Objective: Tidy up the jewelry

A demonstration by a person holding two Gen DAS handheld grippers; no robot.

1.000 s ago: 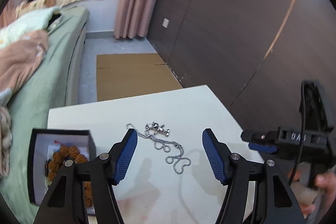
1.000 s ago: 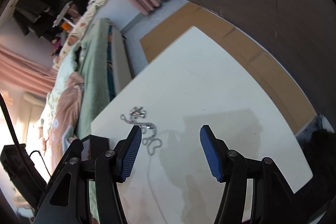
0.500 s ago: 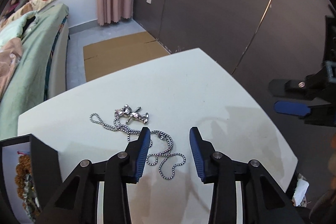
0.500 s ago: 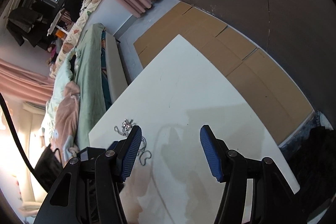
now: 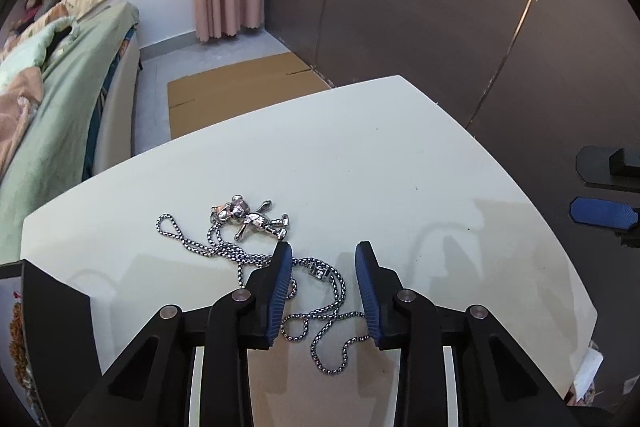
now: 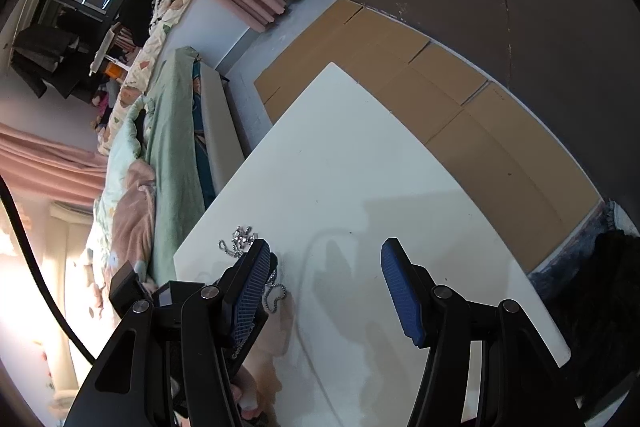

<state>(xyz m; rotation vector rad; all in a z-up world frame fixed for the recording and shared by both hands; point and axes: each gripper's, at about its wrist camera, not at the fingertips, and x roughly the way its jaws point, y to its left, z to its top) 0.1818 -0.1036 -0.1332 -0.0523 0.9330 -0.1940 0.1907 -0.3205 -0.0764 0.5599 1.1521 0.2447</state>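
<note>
A silver chain necklace (image 5: 320, 273) with a small bear pendant (image 5: 256, 217) lies loose on the white table (image 5: 360, 155). My left gripper (image 5: 322, 251) is low over it, jaws closing, with a stretch of chain lying between the blue pads; the pads do not press on it. An open black jewelry box (image 5: 56, 323) stands at the left edge, brown beads (image 5: 16, 339) inside. My right gripper (image 6: 326, 247) hovers open over bare table, nothing between its fingers. The right wrist view catches the necklace (image 6: 276, 295) beside the left fingertip (image 6: 252, 275).
The table's far and right edges (image 5: 552, 227) drop to a floor with flattened cardboard (image 5: 240, 83). A bed with green and pink bedding (image 5: 52, 99) runs along the left. A dark wall panel (image 5: 440, 7) stands behind. One right-gripper pad (image 5: 600, 213) shows at the right edge.
My left gripper came down and forward onto the necklace, and its jaws narrowed around the chain. The box slid to the view's left edge. The right gripper barely moved and stayed open.
</note>
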